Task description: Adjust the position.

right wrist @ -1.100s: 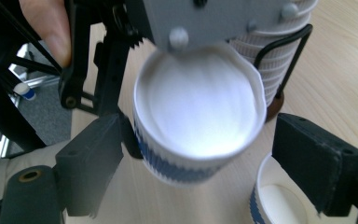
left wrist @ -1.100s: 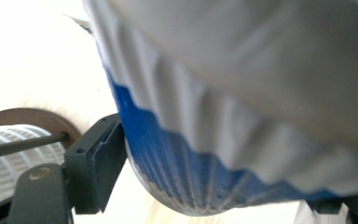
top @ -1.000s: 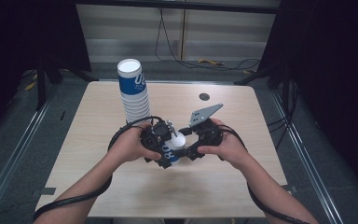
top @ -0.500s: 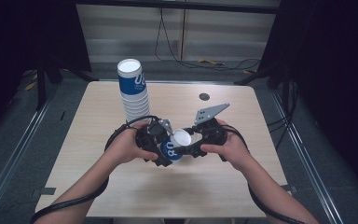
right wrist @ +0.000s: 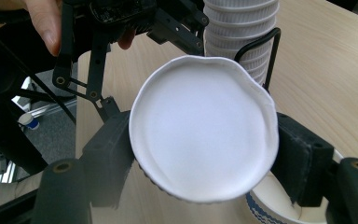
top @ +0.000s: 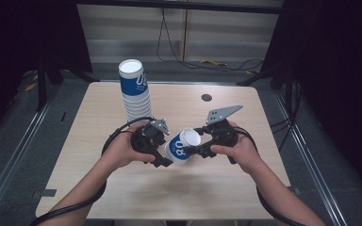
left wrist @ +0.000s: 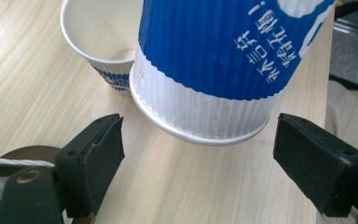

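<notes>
A blue-and-white ribbed paper cup [top: 181,147] hangs tilted between my hands above the table. My right gripper [right wrist: 204,154] is shut on its base end, having just closed; both pads press the white bottom disc [right wrist: 205,135]. My left gripper [left wrist: 200,149] is open. Its jaws have just been opening and then eased in slightly, and its pads [left wrist: 98,154] stand clear on either side of the cup's rim [left wrist: 200,133]. In the high view the left gripper [top: 164,159] and right gripper [top: 194,149] face each other across the cup. A second cup [left wrist: 100,42] stands upright on the table beneath.
A tall stack of upturned cups [top: 135,92] stands at the back left of the wooden table [top: 245,188], close behind my left hand. A small dark disc [top: 206,97] lies near the far edge. Dark floor and metal rails surround the table.
The cup has come out from between the two grippers and now tilts with its white base up and right. The left jaws have spread off it. Both hands stayed in place.
</notes>
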Motion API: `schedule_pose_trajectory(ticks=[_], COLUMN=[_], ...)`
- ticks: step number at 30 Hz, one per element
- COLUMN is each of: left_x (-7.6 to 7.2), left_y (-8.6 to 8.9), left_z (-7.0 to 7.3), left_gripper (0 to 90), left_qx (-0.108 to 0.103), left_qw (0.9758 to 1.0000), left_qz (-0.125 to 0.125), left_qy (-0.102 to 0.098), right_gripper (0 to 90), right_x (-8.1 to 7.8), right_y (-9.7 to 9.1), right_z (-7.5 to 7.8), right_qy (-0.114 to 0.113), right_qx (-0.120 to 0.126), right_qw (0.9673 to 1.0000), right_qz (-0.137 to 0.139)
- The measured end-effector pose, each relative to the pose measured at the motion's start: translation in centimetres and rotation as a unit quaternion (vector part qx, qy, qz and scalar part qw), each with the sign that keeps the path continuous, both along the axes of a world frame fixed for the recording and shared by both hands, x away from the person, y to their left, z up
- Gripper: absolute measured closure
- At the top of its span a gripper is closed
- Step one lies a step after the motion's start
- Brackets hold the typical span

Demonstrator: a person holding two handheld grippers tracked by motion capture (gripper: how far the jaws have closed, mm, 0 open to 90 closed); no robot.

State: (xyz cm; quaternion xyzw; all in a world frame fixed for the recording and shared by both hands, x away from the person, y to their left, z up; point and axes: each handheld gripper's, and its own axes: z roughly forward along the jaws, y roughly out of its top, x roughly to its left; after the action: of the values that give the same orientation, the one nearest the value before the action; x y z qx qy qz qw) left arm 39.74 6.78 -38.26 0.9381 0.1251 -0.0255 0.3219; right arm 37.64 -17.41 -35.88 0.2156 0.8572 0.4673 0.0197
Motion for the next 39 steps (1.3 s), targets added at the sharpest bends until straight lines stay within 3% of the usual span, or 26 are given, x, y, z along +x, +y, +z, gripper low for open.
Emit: schedule_pose_trajectory(ticks=[10,22,31,34,39], left_x=[-0.2,-0.2,-0.3,-0.3,-0.6], left_y=[-0.7,-1.7,-1.8,-1.6,-1.6], left_z=[0.1,0.0,-0.4,-0.2,0.2], left_gripper=[15.7,15.6,17.8,20.4,22.1], left_qx=[-0.016,-0.016,-0.035,-0.031,-0.002], left_qw=[0.9998,0.9997,0.9990,0.9991,0.9990], left_qz=[-0.008,-0.015,-0.023,-0.028,-0.041], left_qy=[-0.010,-0.014,-0.015,-0.011,-0.014], right_gripper=[27.8,27.8,27.8,27.9,27.8], right_x=[0.0,0.0,-0.2,-0.3,-0.5], right_y=[-0.3,-0.1,-0.2,-0.4,-0.3], right_z=[0.0,-0.2,-0.2,-0.3,-0.7], right_qy=[0.000,0.003,0.003,0.004,0.010], right_qx=[0.004,0.004,0.008,0.014,0.010], right_qw=[1.0000,1.0000,0.9999,0.9998,0.9997], right_qz=[0.000,0.006,0.010,0.014,0.020])
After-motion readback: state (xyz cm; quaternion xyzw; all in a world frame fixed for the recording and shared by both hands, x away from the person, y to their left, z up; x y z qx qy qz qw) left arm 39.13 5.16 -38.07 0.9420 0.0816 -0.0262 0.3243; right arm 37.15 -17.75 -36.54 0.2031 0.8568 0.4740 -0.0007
